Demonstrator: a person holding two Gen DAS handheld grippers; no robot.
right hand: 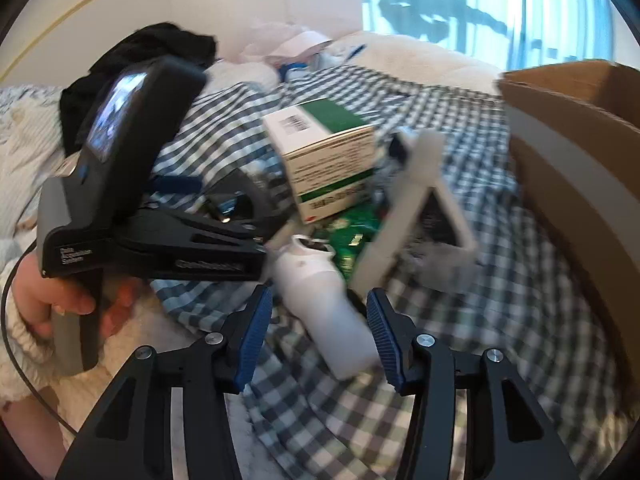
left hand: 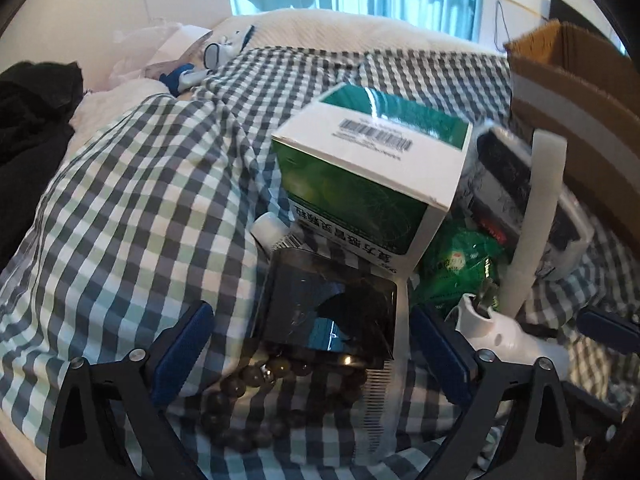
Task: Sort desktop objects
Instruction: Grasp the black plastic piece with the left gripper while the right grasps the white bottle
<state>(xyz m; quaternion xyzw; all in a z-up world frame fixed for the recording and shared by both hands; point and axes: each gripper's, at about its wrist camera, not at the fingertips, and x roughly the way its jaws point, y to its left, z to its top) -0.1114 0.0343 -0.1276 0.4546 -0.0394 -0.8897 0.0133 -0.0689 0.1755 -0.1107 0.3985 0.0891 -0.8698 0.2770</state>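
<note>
A pile of objects lies on a checked cloth [left hand: 132,184]. In the left wrist view my left gripper [left hand: 310,354] is open around a dark glossy box [left hand: 328,308] with a brown bead bracelet [left hand: 256,400] at its front. Behind stands a green and white carton [left hand: 368,168], tilted. A white bottle [right hand: 324,304] lies between the open fingers of my right gripper [right hand: 320,340], untouched as far as I can tell. A green packet [left hand: 460,264] and a white frame [right hand: 416,208] lie beyond. The left gripper [right hand: 224,232] also shows in the right wrist view.
An open cardboard box [right hand: 576,144] stands at the right. A black garment [left hand: 28,120] and white bedding [right hand: 400,56] lie at the back. A comb [left hand: 384,392] lies beside the dark box. A small white cap [left hand: 268,228] sits under the carton.
</note>
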